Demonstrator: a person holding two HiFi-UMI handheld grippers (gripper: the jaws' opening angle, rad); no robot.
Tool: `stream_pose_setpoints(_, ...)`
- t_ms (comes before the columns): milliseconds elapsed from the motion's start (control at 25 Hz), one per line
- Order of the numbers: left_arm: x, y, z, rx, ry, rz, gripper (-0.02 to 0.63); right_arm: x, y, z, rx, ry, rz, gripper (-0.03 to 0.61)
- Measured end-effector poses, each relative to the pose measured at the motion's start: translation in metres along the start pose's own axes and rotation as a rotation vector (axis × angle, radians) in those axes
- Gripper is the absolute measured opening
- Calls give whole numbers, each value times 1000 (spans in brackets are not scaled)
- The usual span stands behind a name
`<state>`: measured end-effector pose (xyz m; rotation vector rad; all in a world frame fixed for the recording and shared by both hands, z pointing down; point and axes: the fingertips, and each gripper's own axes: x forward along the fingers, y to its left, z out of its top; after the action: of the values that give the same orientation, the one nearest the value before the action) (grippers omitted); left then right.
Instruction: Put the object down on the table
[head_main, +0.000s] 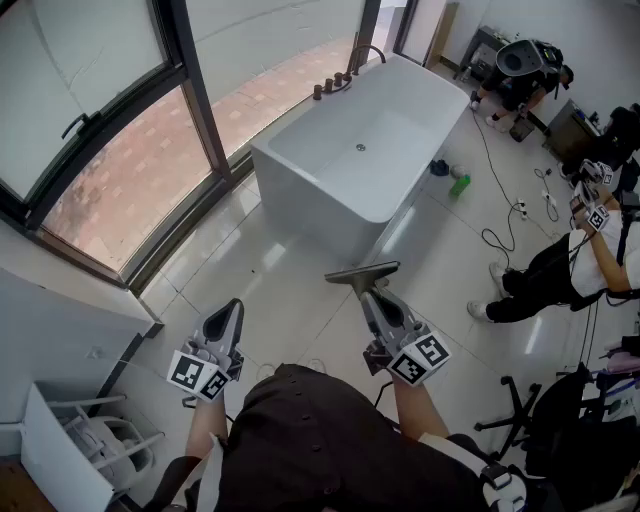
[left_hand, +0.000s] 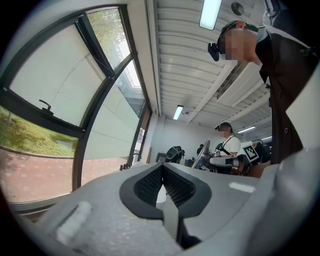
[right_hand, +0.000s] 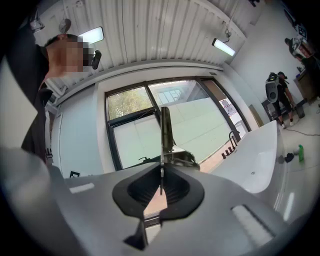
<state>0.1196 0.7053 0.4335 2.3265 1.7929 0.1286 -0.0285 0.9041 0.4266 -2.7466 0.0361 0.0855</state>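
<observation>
My right gripper (head_main: 373, 293) is shut on a grey metal squeegee-like tool (head_main: 362, 270) and holds it level above the white tiled floor, its flat blade pointing toward the bathtub (head_main: 360, 150). In the right gripper view the tool (right_hand: 165, 131) stands as a thin strip out of the closed pads of the right gripper (right_hand: 161, 169). My left gripper (head_main: 227, 314) hangs level at the left, jaws shut with nothing between them. In its own view the left gripper (left_hand: 162, 172) has its ribbed pads meeting. No table shows in any view.
A white freestanding bathtub stands ahead by a large dark-framed window (head_main: 110, 150). A green bottle (head_main: 459, 185) and cables (head_main: 500, 200) lie on the floor to the right, near a seated person (head_main: 560, 265). A white rack (head_main: 90, 440) is at lower left, and a chair base (head_main: 520, 405) at lower right.
</observation>
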Motion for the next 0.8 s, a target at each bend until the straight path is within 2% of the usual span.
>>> stream_pose_setpoints(240,2,-9,7,-48,-40,39,2,12,-3,-3,21,9,78,8)
stream_pose_setpoints(480,-38,14,10,-62,-78,196,2,40,14,-14,22,70,183,8)
stream_pose_setpoints(640,-53,25,13,-64,-95,236,2,57,26,-10,17,72,219,8)
stream_pose_setpoints(800,-73,49,21,-34,-74,300,2,83,41,-11,34,78,248,7)
